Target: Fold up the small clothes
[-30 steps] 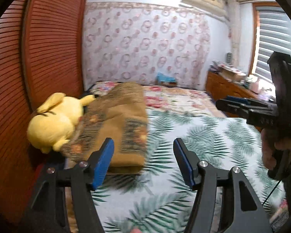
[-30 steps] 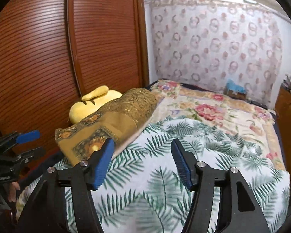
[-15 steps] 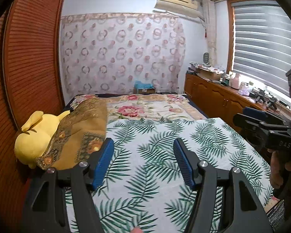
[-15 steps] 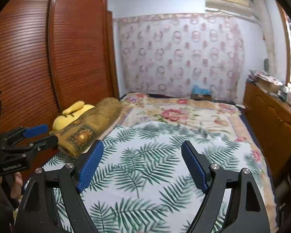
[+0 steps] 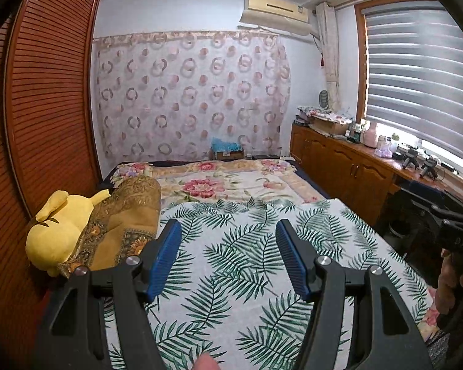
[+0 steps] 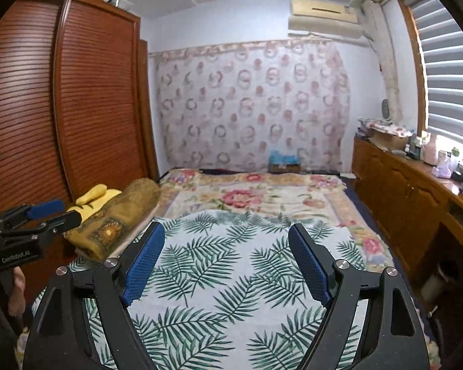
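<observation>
Palm-leaf sheet (image 5: 231, 265) below; left gripper (image 5: 228, 231) and right gripper (image 6: 227, 237) both wide, empty.

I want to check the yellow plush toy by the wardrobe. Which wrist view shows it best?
The left wrist view: the yellow plush toy shows its rounded body and ear beside the brown patterned cloth. In the right wrist view that cloth hides most of it; only a yellow sliver shows.
</observation>
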